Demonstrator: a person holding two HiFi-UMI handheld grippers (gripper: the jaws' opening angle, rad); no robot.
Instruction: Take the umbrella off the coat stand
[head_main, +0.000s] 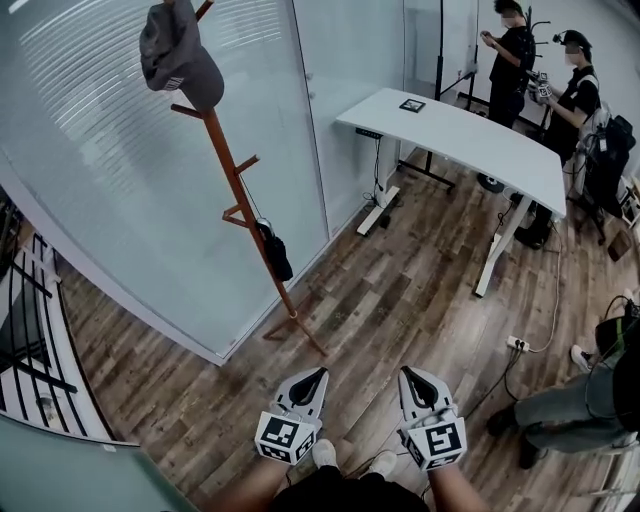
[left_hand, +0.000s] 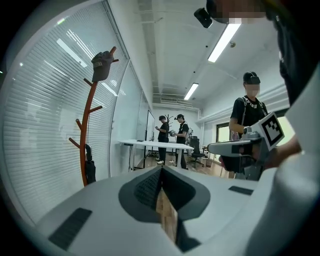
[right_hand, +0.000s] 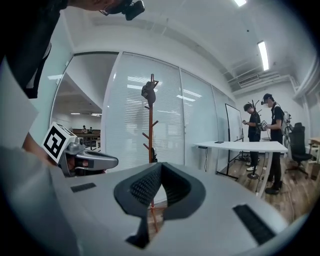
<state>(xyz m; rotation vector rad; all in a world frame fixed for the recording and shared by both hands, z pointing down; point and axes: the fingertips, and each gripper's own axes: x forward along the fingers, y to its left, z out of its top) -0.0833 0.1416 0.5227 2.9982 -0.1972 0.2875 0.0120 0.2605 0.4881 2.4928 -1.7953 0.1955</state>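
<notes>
A brown wooden coat stand (head_main: 232, 170) rises in front of the glass wall. A folded black umbrella (head_main: 274, 252) hangs from one of its lower pegs, and a grey cap (head_main: 178, 52) sits on top. My left gripper (head_main: 318, 373) and right gripper (head_main: 408, 372) are side by side low in the head view, well short of the stand's base, both shut and empty. In the left gripper view the umbrella (left_hand: 90, 169) hangs at the far left, beyond the closed left gripper (left_hand: 161, 169). The right gripper view has the stand (right_hand: 150, 127) straight ahead of the closed right gripper (right_hand: 161, 165).
The frosted glass wall (head_main: 130, 200) is behind the stand. A white desk (head_main: 470, 140) stands to the right, with two people (head_main: 540, 70) beyond it. Another person (head_main: 585, 395) is at the right edge near a power strip (head_main: 517, 343). A black railing (head_main: 25, 330) is at the left.
</notes>
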